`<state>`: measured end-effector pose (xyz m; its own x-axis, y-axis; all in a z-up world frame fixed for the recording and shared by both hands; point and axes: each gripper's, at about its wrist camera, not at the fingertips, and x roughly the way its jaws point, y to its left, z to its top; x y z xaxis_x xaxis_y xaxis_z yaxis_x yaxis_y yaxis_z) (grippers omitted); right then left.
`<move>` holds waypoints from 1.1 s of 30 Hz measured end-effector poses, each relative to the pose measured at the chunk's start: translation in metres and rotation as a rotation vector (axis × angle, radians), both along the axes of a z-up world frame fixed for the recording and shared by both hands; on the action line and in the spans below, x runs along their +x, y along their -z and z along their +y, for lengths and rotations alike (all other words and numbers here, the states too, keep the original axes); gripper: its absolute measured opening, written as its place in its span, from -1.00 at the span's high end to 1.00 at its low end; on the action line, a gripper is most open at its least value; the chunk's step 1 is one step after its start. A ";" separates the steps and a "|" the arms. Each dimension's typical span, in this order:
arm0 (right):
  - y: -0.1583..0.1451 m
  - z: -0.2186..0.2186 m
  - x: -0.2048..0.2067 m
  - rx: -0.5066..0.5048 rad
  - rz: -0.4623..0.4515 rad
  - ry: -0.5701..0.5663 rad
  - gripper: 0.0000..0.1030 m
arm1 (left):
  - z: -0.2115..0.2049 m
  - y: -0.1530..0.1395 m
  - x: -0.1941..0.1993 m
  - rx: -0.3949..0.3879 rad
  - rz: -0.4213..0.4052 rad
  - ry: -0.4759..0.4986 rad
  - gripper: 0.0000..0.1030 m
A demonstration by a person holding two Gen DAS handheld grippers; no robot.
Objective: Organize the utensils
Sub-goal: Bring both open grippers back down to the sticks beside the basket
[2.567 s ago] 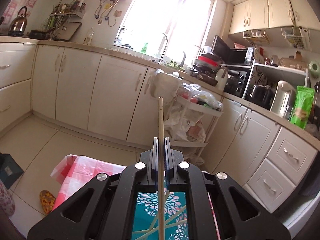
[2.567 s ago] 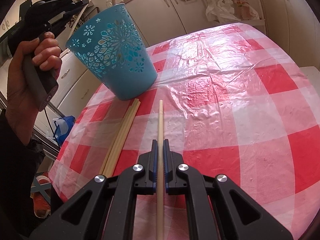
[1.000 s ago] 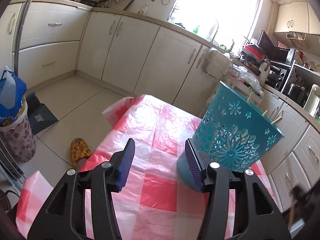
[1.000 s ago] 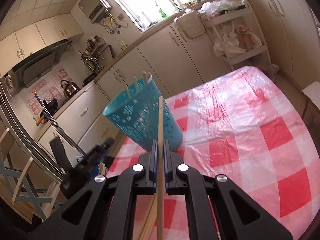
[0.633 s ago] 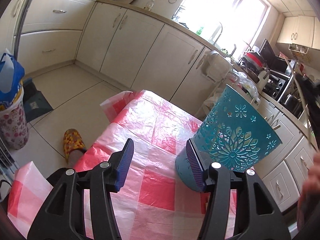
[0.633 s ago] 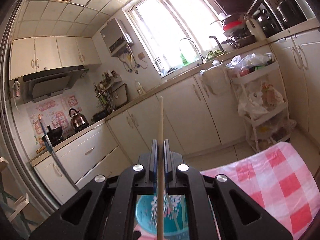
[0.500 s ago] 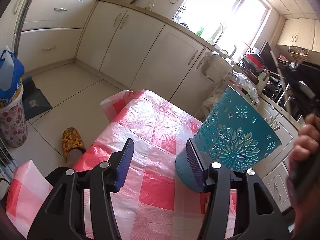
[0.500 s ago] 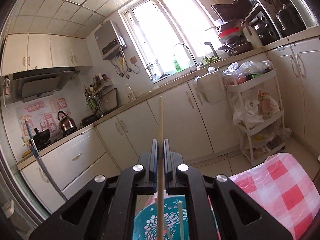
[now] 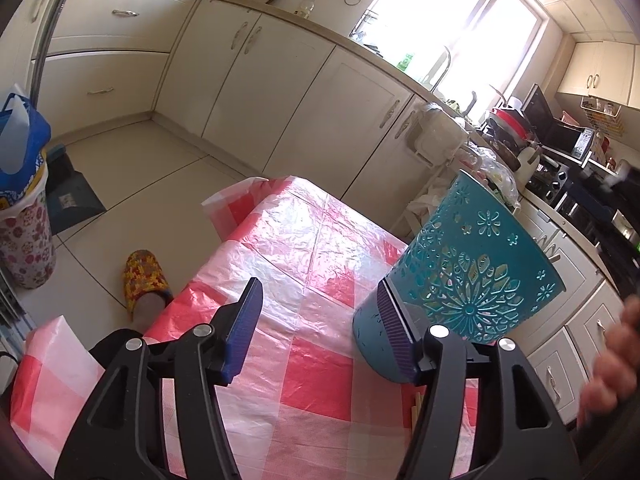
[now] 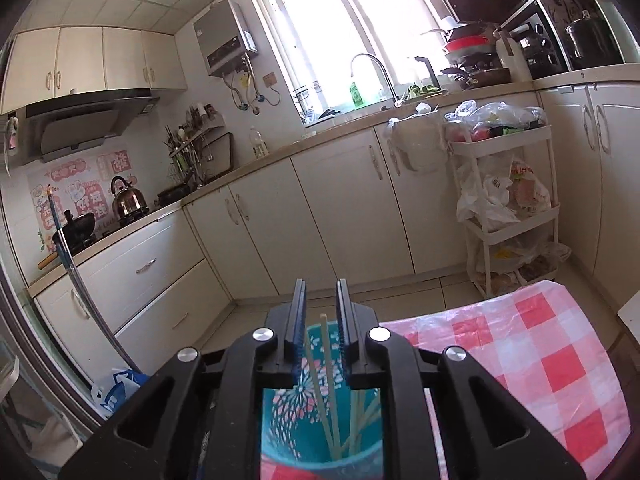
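Observation:
A teal cut-out holder (image 9: 472, 280) stands tilted on the red-checked tablecloth (image 9: 288, 240). My left gripper (image 9: 318, 296) hovers low over the cloth just left of the holder's base; its jaws are opening with nothing between them. My right gripper (image 10: 321, 300) hangs above the holder (image 10: 280, 412), jaws opening. A wooden chopstick (image 10: 329, 360) stands loose in the gap, its lower end down in the holder among several others. The ends of more chopsticks (image 9: 416, 404) lie on the cloth by the holder. A person's hand (image 9: 612, 360) shows blurred at the right edge.
The table's far edge drops to a tiled floor with a patterned slipper (image 9: 144, 276) and a flowered bin (image 9: 24, 240). Cream cabinets run along the back. A white trolley (image 10: 508, 200) full of bags stands beyond the table's right corner.
My right gripper rose from table height to above the holder, then let go of the chopstick, which slid down into the holder. The left gripper stayed put, its jaws a little wider.

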<state>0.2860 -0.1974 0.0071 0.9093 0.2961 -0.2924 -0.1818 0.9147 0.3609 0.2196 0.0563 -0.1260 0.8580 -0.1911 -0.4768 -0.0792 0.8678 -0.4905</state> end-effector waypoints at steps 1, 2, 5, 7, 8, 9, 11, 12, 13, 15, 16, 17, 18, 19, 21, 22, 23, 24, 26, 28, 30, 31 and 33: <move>0.003 -0.003 -0.018 -0.018 -0.003 -0.004 0.54 | 0.000 0.000 -0.001 0.001 -0.003 -0.002 -0.14; 0.007 -0.004 -0.031 -0.039 0.000 -0.004 0.47 | 0.000 -0.001 -0.001 0.002 -0.004 -0.004 -0.15; 0.033 -0.007 -0.069 -0.115 0.074 -0.006 0.45 | 0.000 -0.001 -0.001 0.001 -0.009 0.002 -0.17; 0.058 -0.006 -0.084 -0.162 0.162 -0.018 0.45 | 0.000 0.000 0.000 -0.002 -0.007 0.009 -0.20; 0.073 -0.005 -0.088 -0.174 0.212 -0.021 0.45 | 0.000 0.000 0.000 -0.003 -0.005 0.010 -0.21; 0.087 -0.005 -0.090 -0.180 0.261 -0.021 0.45 | 0.000 0.000 0.000 -0.003 -0.005 0.008 -0.21; 0.112 -0.006 -0.090 -0.176 0.355 -0.017 0.45 | 0.000 0.000 -0.001 -0.003 -0.006 0.005 -0.22; 0.122 -0.005 -0.090 -0.173 0.387 -0.018 0.45 | 0.000 0.000 -0.001 -0.003 -0.004 0.004 -0.23; 0.129 -0.003 -0.089 -0.176 0.411 -0.018 0.45 | 0.000 0.000 0.000 -0.002 -0.001 0.003 -0.23; 0.140 0.001 -0.085 -0.185 0.450 -0.043 0.45 | 0.000 0.000 0.001 -0.003 0.004 0.004 -0.24; 0.146 0.006 -0.083 -0.200 0.467 -0.056 0.45 | 0.000 0.001 0.001 -0.002 0.005 0.003 -0.24; 0.150 0.009 -0.081 -0.213 0.480 -0.064 0.45 | 0.000 0.001 0.001 -0.002 0.006 0.003 -0.24; 0.155 0.012 -0.079 -0.226 0.499 -0.078 0.45 | 0.000 0.001 0.001 -0.002 0.007 0.003 -0.25; 0.161 0.016 -0.077 -0.240 0.519 -0.085 0.45 | 0.000 0.001 0.001 -0.002 0.009 0.002 -0.26; 0.165 0.020 -0.078 -0.271 0.520 -0.087 0.41 | 0.000 0.002 0.002 0.000 0.014 0.002 -0.26; 0.163 0.020 -0.079 -0.282 0.517 -0.089 0.40 | -0.001 0.002 0.002 0.000 0.017 0.002 -0.27; 0.162 0.021 -0.079 -0.296 0.518 -0.092 0.40 | -0.001 0.002 0.003 0.001 0.017 0.002 -0.27; 0.162 0.021 -0.080 -0.316 0.520 -0.090 0.40 | -0.001 0.002 0.003 0.001 0.018 0.001 -0.27; 0.161 0.018 -0.081 -0.342 0.533 -0.083 0.40 | 0.000 0.002 0.003 0.000 0.017 0.002 -0.27; 0.160 0.008 -0.082 -0.327 0.544 -0.056 0.40 | -0.001 0.002 0.003 -0.004 0.018 0.004 -0.28; 0.159 0.001 -0.081 -0.268 0.540 -0.051 0.40 | -0.001 0.003 0.004 -0.003 0.021 0.008 -0.28; 0.157 0.000 -0.081 -0.251 0.531 -0.055 0.40 | -0.002 0.003 0.004 -0.003 0.021 0.008 -0.28; 0.156 0.003 -0.078 -0.239 0.528 -0.074 0.40 | -0.002 0.003 0.004 -0.002 0.023 0.007 -0.29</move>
<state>0.2079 -0.1946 -0.1492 0.6014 0.2231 -0.7671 -0.0993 0.9736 0.2053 0.2232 0.0540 -0.1290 0.8456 -0.1978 -0.4958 -0.0847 0.8673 -0.4905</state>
